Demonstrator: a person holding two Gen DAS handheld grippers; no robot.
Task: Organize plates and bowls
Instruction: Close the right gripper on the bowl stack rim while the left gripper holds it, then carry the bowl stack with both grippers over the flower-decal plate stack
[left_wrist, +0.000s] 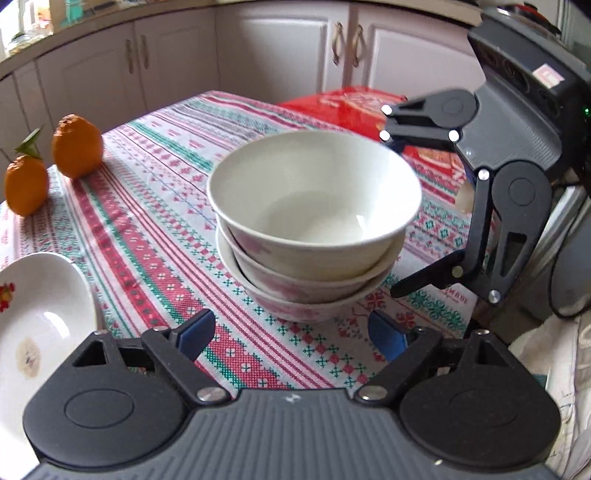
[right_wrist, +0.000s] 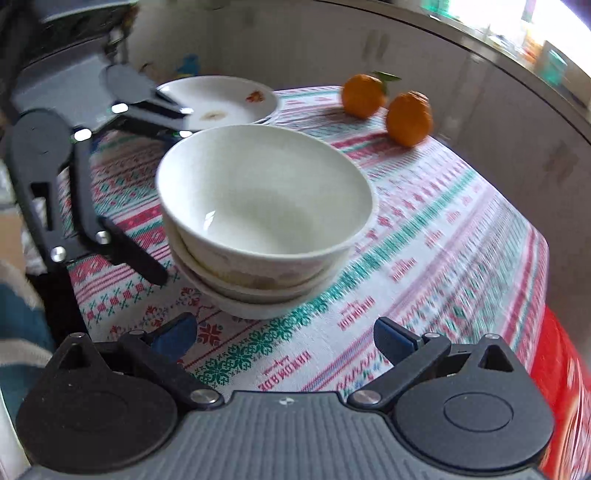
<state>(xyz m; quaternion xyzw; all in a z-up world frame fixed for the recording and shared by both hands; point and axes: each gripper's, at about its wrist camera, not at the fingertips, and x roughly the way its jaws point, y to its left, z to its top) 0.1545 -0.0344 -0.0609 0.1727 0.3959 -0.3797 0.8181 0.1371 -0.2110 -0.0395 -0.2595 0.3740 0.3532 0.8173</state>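
Note:
A stack of three white bowls with pink flower prints (left_wrist: 314, 229) stands in the middle of the patterned tablecloth (left_wrist: 155, 229); it also shows in the right wrist view (right_wrist: 262, 218). My left gripper (left_wrist: 291, 338) is open and empty, just short of the stack. My right gripper (right_wrist: 286, 338) is open and empty on the stack's other side, and it shows in the left wrist view (left_wrist: 388, 210) to the right of the bowls. A white plate with a flower print and a brown stain (left_wrist: 33, 332) lies at the left; it also shows in the right wrist view (right_wrist: 221, 101).
Two oranges (left_wrist: 51, 162) sit at the table's far left edge, seen also in the right wrist view (right_wrist: 388, 105). A red box (left_wrist: 354, 107) lies beyond the bowls. White cabinets (left_wrist: 258, 48) run behind the table.

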